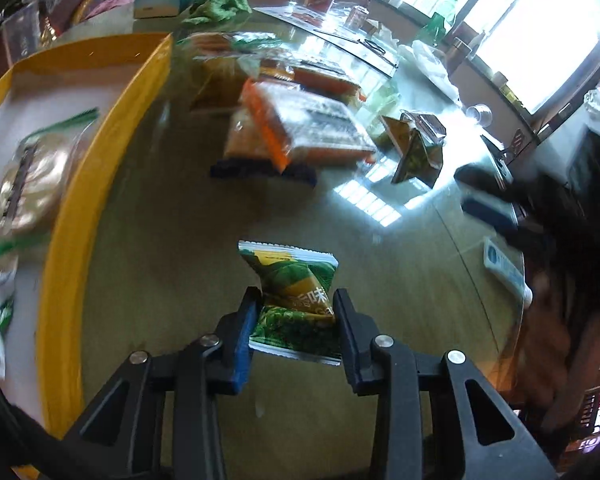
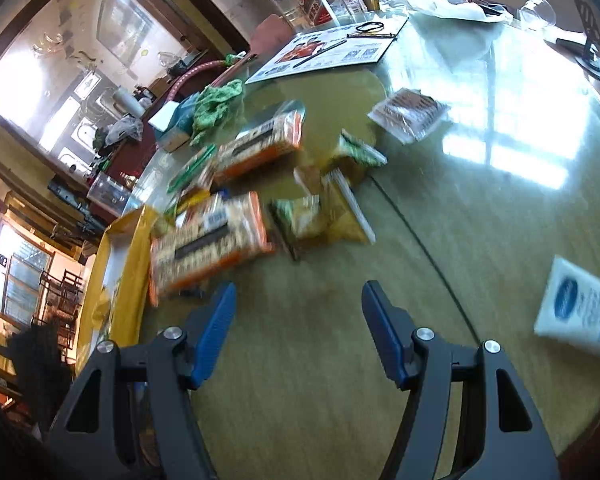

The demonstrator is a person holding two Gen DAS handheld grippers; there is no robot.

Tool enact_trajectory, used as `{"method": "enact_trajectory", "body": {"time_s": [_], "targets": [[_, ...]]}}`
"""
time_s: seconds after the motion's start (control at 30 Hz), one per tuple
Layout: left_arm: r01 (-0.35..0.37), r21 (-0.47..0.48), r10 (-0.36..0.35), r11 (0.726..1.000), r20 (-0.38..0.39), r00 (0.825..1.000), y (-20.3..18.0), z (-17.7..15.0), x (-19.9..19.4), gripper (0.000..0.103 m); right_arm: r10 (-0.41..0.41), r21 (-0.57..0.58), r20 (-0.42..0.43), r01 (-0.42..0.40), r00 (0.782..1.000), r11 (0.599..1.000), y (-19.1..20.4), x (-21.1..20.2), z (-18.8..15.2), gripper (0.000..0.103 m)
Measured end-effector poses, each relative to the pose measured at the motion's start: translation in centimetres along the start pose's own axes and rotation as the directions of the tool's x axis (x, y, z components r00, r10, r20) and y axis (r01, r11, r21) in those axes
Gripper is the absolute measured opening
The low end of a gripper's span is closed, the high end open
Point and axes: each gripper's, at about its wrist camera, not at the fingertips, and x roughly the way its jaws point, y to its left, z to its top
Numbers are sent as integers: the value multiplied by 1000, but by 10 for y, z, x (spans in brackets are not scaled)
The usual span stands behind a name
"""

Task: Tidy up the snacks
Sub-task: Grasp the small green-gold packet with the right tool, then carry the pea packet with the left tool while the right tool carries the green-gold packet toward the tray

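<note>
Snacks are what I'm sorting: a small green-and-yellow foil snack packet sits pinched between the blue-padded fingers of my left gripper, held above the glossy glass-topped table. To its left lies the yellow-rimmed tray, already holding a round clear-wrapped pastry. Farther ahead, the orange-edged clear packs of crackers lie heaped together, blurred. My right gripper hangs with jaws spread wide, holding nothing, over bare table near the same orange-edged packs. A white tube with a blue logo lies at the right.
</note>
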Motion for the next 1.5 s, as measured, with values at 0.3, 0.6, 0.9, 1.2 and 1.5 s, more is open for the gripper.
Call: {"method": "enact_trajectory", "body": {"time_s": [0.3,0.6,0.9,1.2,1.5], "targets": [[18,-13,-18,1000,19,1000,15,-10,-17,36,-101,19,-5,101,995,995,-3,33,44,81],[45,-34,-44,998,43,998,26,-14,-25,36,-235,-44,-36,234,971,971,6,56,44,50],[70,-46,-67,996,60,996,32,-19,-29,36,-222,-75,-33,219,975,973,15,45,28,40],[106,-58,-101,993,80,992,34,-25,-42,36,-111,-77,-14,110,994,991,33,14,-9,39],[141,-62,-127,988,189,974,51,-29,-106,36,57,-186,23,-51,998,981,103,-24,-37,39]]}}
